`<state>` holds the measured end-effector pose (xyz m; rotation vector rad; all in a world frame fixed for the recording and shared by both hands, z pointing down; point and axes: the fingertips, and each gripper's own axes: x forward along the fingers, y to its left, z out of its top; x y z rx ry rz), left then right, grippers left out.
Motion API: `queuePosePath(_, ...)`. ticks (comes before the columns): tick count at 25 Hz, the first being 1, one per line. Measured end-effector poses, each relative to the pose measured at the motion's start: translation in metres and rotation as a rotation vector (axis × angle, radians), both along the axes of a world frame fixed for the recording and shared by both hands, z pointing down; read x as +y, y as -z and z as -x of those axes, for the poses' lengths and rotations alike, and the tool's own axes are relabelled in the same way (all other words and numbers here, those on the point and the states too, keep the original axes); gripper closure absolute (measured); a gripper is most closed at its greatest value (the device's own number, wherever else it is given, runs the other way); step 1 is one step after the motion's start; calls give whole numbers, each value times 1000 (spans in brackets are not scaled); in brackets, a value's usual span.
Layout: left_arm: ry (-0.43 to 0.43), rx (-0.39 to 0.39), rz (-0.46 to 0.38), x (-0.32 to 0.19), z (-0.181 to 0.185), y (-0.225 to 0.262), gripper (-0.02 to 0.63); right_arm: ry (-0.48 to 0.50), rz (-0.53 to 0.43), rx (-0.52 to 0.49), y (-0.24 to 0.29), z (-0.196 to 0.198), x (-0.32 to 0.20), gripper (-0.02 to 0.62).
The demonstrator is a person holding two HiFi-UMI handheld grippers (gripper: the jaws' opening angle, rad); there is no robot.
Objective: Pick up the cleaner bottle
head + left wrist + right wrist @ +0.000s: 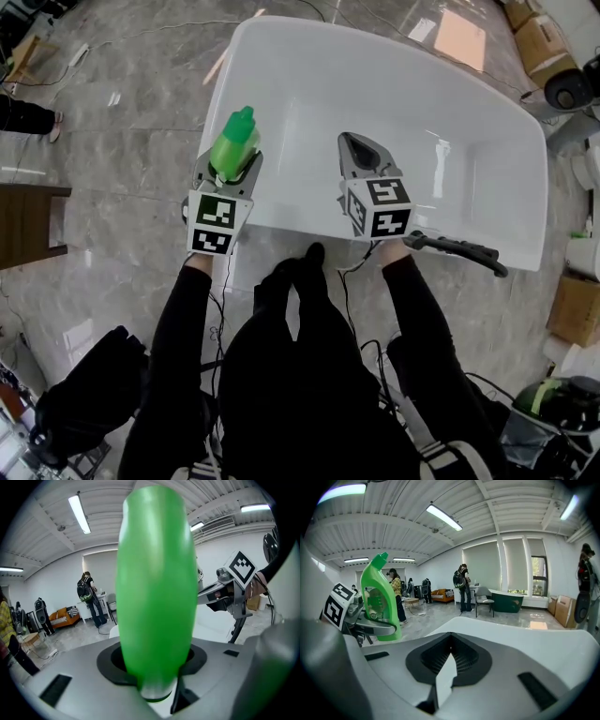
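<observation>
The bottle [235, 139], green with its cap up, stood upright in the left tongs [232, 176]. The jaws were spread fairly wide and pressed on its lower body from either side. In the left gripper view it filled the middle of the picture, its base sunk between the two grey jaws. From the right gripper view I could see nothing under its base but air and the floor beyond, so it looked clear of any support. It hung by the near left corner of the white tub [450, 112], about over the rim.

The right tongs [354, 148] hovered beside it over the tub's near edge, well apart from the bottle. Their jaws were drawn together to a thin slit with nothing in them. Both grippers pointed away from the person and a little downward.

To my eye the pick-up itself was as good as done: the bottle was gripped and off the ground, carried by the left hand alone. What the next move called for, I judged, was mostly steadiness, keeping the squeeze firm and the bottle upright so the smooth plastic did not slip or tip in the jaws. The empty right tongs were free to help, though nothing I saw showed they were needed. The grey stone floor [131, 131] spread out round the tub.
</observation>
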<state>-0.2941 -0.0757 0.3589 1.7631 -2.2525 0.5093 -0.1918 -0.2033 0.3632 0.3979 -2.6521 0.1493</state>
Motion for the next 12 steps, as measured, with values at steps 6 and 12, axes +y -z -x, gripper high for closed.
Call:
queuePosePath(6,26,31,37,16,6,-19,407,27,20,23,-15,10,10,594)
queuePosePath(12,36,59,76,26,8,-42,407,37,53,41,-34,18,17,594)
